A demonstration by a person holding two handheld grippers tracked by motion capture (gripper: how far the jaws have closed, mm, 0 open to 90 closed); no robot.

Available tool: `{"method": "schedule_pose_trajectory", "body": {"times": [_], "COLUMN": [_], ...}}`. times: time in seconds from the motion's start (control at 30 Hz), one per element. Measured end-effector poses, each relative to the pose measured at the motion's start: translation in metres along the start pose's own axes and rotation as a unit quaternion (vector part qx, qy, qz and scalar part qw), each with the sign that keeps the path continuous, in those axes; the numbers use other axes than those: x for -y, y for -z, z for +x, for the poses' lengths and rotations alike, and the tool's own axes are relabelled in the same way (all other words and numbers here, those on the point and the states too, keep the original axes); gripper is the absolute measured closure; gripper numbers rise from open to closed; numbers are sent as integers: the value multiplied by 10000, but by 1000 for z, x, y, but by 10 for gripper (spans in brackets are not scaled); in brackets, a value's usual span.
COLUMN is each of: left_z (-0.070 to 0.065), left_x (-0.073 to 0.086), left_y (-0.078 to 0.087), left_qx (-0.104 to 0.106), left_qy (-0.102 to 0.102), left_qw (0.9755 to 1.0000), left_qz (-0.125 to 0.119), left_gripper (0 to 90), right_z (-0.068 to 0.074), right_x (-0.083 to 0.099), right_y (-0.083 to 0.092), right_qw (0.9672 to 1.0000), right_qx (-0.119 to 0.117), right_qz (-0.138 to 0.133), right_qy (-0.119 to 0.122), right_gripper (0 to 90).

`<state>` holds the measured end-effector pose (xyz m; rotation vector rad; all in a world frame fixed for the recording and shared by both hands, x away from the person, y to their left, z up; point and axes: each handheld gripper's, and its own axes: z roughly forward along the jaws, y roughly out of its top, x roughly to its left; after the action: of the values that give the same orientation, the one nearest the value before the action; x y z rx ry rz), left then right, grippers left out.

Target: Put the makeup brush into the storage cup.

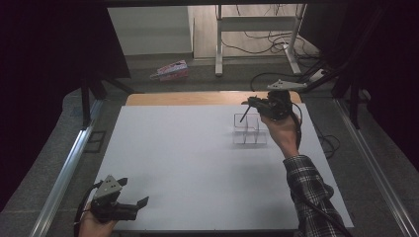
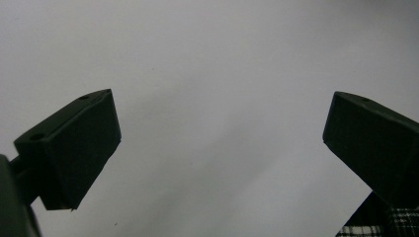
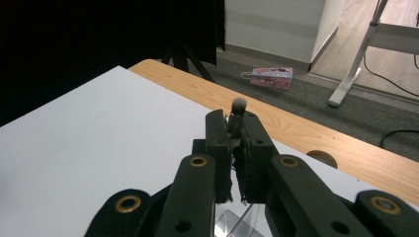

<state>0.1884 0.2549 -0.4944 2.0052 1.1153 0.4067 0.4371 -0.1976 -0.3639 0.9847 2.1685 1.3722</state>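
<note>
My right gripper point(image 1: 253, 103) hovers at the table's far right, just above a clear, divided organiser point(image 1: 250, 131). It is shut on a slim dark brush point(image 1: 244, 115) whose handle slants down toward the organiser. In the right gripper view the brush's pale bristle tip point(image 3: 239, 104) pokes out past the closed right gripper point(image 3: 236, 123), and a clear edge of the organiser point(image 3: 237, 222) shows below. My left gripper point(image 1: 133, 191) rests near the front left corner of the white table sheet point(image 1: 188, 158). The left gripper point(image 2: 222, 133) stands open with nothing between its fingers.
A wooden tabletop strip point(image 1: 197, 98) runs behind the white sheet. A pink box point(image 1: 170, 70) lies on the floor beyond, near a white desk leg point(image 1: 218, 44) and cables point(image 1: 276, 42). Dark curtains flank both sides. A plaid sleeve point(image 2: 375, 227) shows beside the left jaw.
</note>
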Motion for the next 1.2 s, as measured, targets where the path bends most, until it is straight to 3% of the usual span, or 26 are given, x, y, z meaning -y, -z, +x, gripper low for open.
{"method": "schedule_pose_trajectory", "body": {"times": [0.43, 1.2], "left_z": [0, -1], "left_x": [0, 0], "left_y": [-1, -2], "left_qx": [8, 33], "left_qy": [-8, -38], "left_qw": [10000, 10000], "left_qz": [24, 57], "left_gripper": [18, 19], "right_z": [4, 5], "right_x": [14, 39], "right_y": [-19, -37], "right_qw": [9999, 9994], "right_qx": [22, 22], "right_qz": [163, 357], "right_qy": [41, 6], "right_gripper": [843, 841]}}
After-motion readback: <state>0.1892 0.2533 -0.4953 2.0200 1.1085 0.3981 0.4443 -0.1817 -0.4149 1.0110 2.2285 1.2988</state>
